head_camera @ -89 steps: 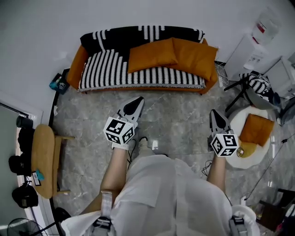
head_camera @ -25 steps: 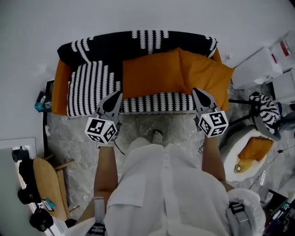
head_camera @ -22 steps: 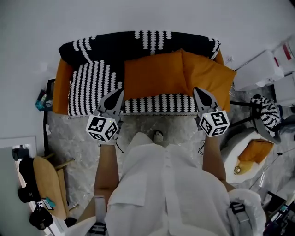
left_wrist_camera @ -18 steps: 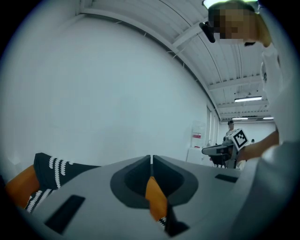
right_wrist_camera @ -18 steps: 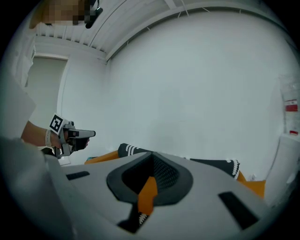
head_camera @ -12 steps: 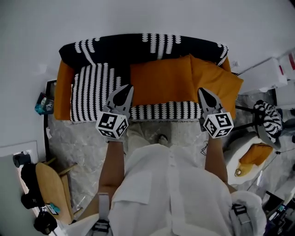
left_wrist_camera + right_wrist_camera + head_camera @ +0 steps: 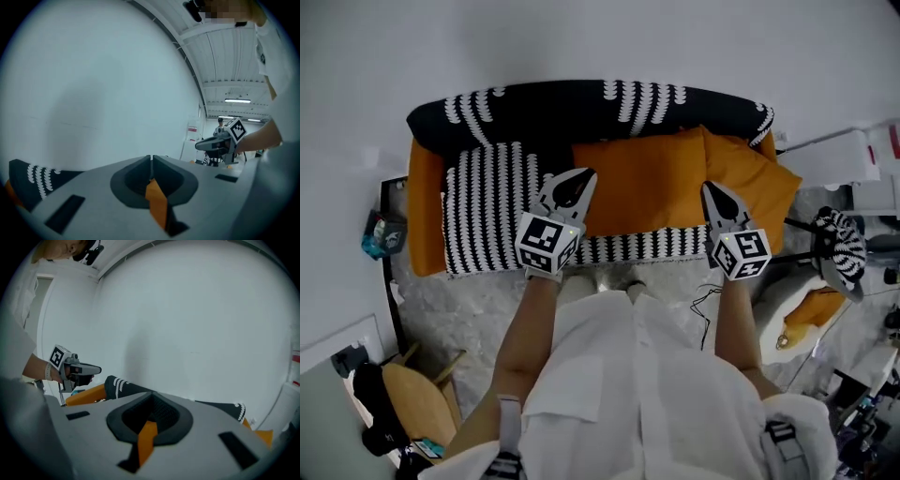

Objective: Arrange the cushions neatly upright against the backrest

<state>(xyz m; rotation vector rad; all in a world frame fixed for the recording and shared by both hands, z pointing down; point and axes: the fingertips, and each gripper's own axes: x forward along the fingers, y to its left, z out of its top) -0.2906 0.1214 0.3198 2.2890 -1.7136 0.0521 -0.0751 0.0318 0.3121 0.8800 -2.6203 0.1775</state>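
Spanning the head view, the sofa (image 7: 425, 192) wears a loose black-and-white striped throw (image 7: 487, 202). That is the first hazard: a cushion shoved along the seat would likely drag the throw and ruck it toward the backrest.

The middle cushion (image 7: 642, 183) lies on the seat's centre-right. Its long axis runs along the backrest and its broad face is turned up rather than forward. Whether its rear edge leans on the backrest cannot be told.

The right-hand cushion (image 7: 759, 183) sits skewed at the seat's right end, with one corner pointing out over the right armrest. A careless nudge could tip it off that end onto the floor.

The left gripper (image 7: 579, 178) hovers over the middle cushion's left edge, and the right gripper (image 7: 710, 190) hovers where the two cushions meet. Each has its jaws pressed together on nothing. Closed like that, they can only prod, so the fabric may slip instead of being lifted.
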